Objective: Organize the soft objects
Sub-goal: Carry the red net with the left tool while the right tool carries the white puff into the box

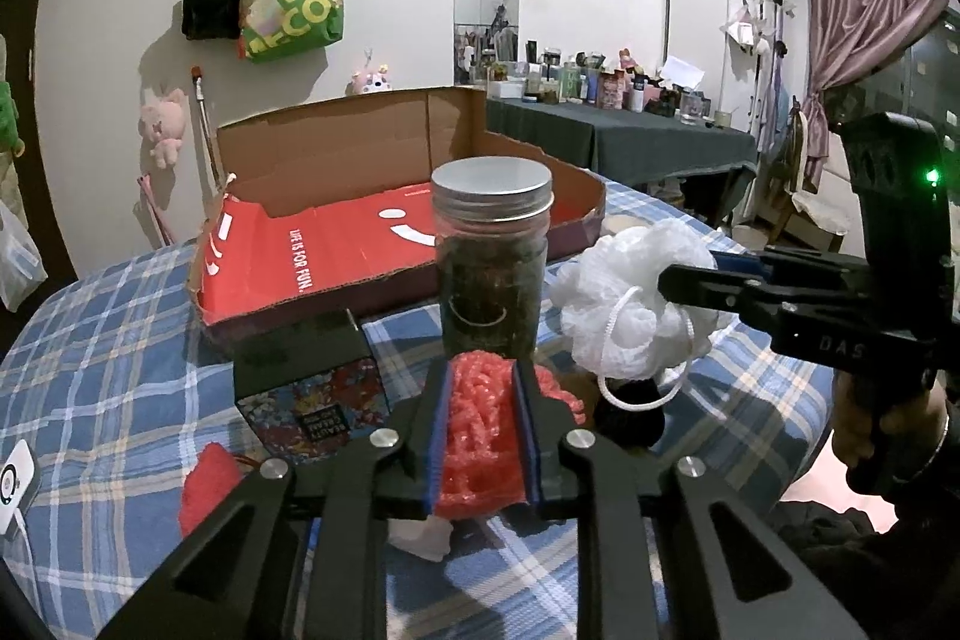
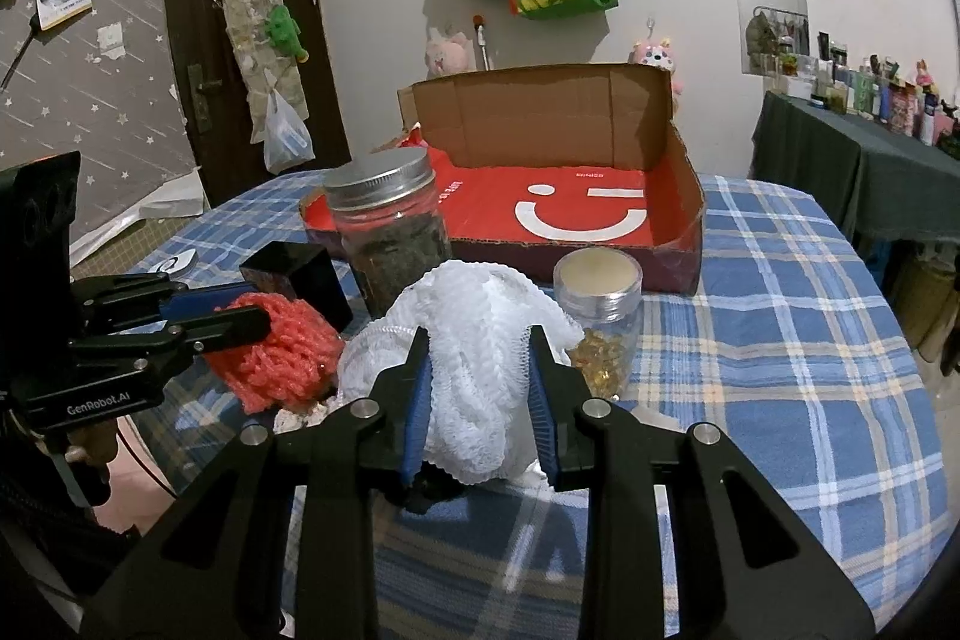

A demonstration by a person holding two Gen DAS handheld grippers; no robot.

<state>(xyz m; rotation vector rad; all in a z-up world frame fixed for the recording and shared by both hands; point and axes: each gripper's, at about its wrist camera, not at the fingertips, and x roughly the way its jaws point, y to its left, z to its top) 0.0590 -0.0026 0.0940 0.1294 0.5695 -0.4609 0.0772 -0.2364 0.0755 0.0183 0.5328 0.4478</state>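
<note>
Left wrist view shows your left gripper (image 1: 483, 430) clamped on the red mesh puff (image 1: 480, 424) at lower centre, pads pressing both sides. Right wrist view has your right gripper (image 2: 480, 400) pinched on the white mesh puff (image 2: 480, 340) at centre frame. Both puffs sit low over the plaid cloth (image 2: 780, 340), and the open cardboard box (image 2: 600, 214) lies behind, in the middle of the frame. Lift both clear before you carry them, because the tall jar (image 1: 492, 256) stands directly between the red puff and the box. Mind the small jar (image 2: 600, 304) just right of the white one, and its dangling cord loop (image 1: 636, 370).
</note>
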